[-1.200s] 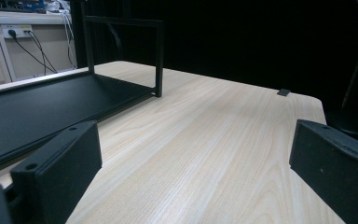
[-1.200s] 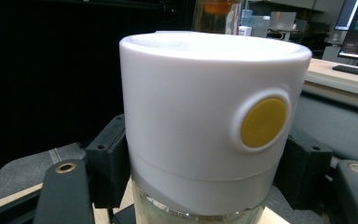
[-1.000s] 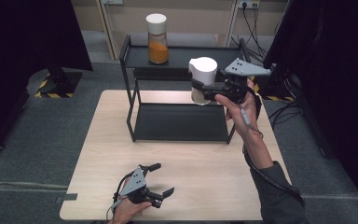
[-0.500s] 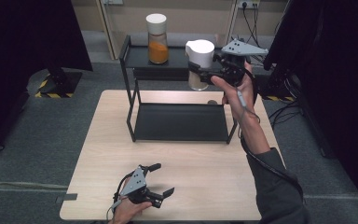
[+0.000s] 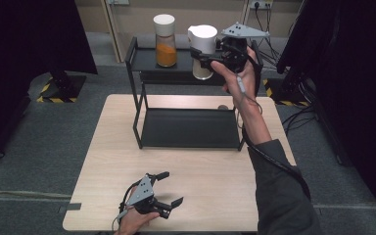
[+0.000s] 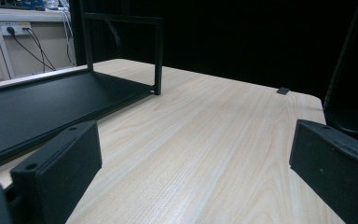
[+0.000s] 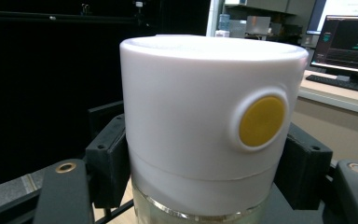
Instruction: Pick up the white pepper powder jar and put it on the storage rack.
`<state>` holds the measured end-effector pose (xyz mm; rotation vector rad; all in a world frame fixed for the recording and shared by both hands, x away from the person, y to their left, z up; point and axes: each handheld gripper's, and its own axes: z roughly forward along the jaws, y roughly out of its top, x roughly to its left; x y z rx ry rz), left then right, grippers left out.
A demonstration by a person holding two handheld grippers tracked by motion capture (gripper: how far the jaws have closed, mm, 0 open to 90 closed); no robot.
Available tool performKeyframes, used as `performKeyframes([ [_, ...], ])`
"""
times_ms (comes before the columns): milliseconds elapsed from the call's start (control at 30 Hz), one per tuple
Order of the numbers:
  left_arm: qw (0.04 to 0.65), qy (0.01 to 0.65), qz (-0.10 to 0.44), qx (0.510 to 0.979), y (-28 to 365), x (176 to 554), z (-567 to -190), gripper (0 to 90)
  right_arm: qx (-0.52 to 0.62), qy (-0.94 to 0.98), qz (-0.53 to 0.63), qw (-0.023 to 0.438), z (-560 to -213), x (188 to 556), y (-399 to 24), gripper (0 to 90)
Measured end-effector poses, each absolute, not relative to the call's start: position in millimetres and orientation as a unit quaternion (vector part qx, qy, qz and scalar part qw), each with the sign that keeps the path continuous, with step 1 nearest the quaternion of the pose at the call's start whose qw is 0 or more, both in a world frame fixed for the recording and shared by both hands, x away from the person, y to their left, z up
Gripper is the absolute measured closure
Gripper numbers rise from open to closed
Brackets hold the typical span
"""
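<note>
My right gripper [image 5: 199, 58] is shut on a glass jar with a white lid [image 5: 202, 45] and holds it in the air over the top shelf of the black rack [image 5: 147, 58], to the right of a jar of orange powder [image 5: 165, 34]. In the right gripper view both pads [image 7: 106, 150] press the jar's neck under the white lid [image 7: 200, 107], which carries a yellow round button [image 7: 261, 120]. My left gripper [image 5: 170, 189] rests open on the table's near edge. In the left gripper view its jaws stand wide apart over bare wood, with nothing between them.
The black two-level rack stands at the table's [image 5: 210, 166] far side, its lower tray [image 5: 191, 128] bare; in the left gripper view this tray [image 6: 32, 107] lies to the left. Dark curtains flank both sides. Cables run along the floor behind.
The right hand has carried the white-lidded jar upward and away from me, leftward toward the orange jar over the top shelf. The left gripper has stayed put.
</note>
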<state>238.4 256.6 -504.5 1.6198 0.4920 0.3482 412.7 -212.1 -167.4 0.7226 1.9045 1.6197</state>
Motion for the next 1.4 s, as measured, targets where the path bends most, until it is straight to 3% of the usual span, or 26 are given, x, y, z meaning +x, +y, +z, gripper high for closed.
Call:
performKeyframes([
  [1400, 0.649, 0.212, 0.149, 0.715, 256.3, 238.2, -504.6, 1.7, 0.341, 0.673, 0.581, 0.306, -187.4, 464.0, -175.3, 30.5],
])
